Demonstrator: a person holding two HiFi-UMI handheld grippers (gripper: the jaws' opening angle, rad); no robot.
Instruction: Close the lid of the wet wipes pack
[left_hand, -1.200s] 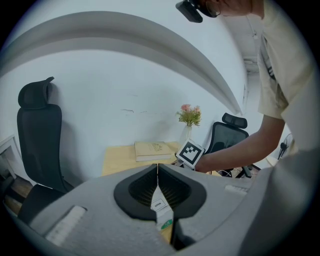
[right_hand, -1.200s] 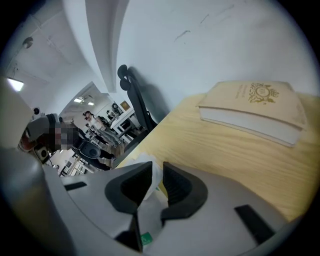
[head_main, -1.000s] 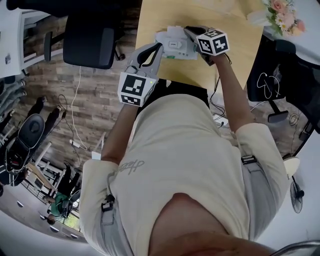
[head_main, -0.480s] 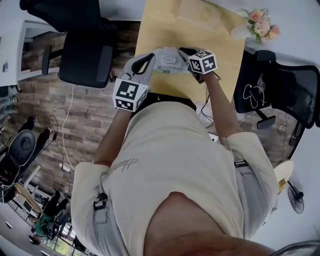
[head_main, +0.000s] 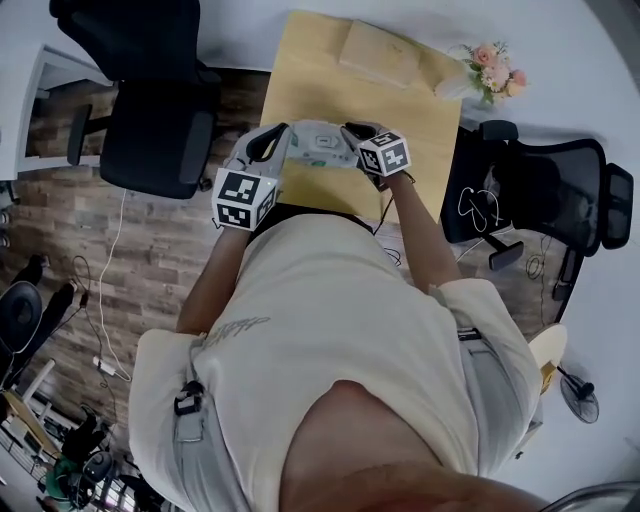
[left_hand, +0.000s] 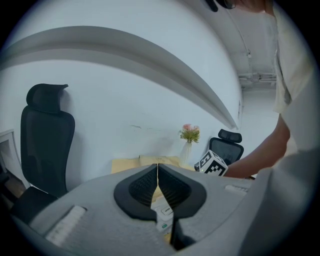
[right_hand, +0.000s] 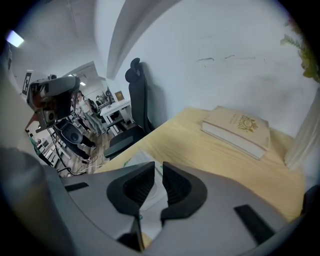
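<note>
The white wet wipes pack lies near the front edge of the yellow wooden table. My left gripper is at the pack's left end and my right gripper at its right end. In the left gripper view the left gripper has its pads together, and the pack shows below them. In the right gripper view the right gripper has only a thin slit between its pads, with the pack underneath. Whether the lid is down is too small to tell.
A cream book lies at the table's far side, with a vase of flowers at the far right corner. A black office chair stands left of the table and a mesh chair to the right. Cables lie on the wooden floor.
The head view has pulled back, so more of the table, book and chairs shows. Both grippers stay at the two ends of the pack.
</note>
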